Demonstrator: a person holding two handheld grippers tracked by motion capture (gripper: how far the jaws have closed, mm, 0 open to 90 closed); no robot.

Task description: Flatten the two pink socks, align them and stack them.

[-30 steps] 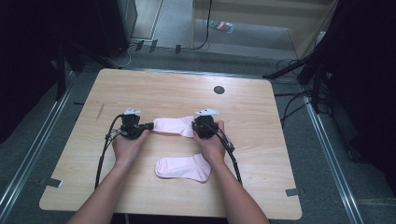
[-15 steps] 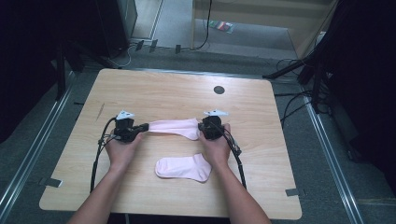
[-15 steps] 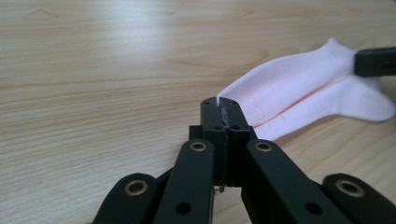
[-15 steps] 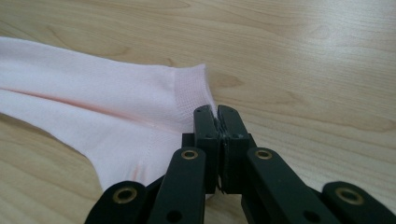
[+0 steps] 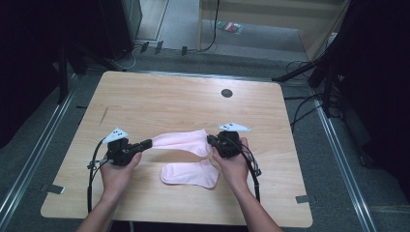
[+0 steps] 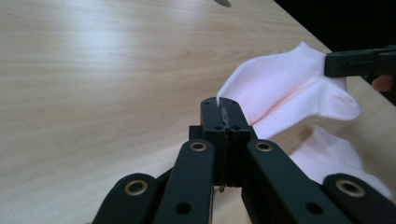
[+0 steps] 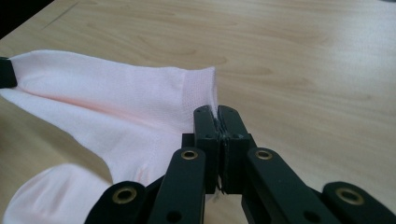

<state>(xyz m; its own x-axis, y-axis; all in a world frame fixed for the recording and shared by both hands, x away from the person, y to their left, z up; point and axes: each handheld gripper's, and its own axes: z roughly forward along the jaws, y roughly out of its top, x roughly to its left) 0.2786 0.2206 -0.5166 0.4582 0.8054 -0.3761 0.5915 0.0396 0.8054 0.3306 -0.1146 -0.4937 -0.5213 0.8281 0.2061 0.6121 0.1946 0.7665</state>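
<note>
High view: wooden table has two pink socks at 6 o'clock. Held sock is stretched between the tongs, seemingly lifted off the wood. Flat sock lies just nearer the person, untouched. Left gripper clamps one end, right gripper clamps the cuff, both pinched tight. My read: pickup done; laying it onto the flat sock to pair them is left.

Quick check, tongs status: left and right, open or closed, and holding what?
Left tongs: closed on one end of the upper pink sock.
Right tongs: closed on the other end of the same sock.
</note>
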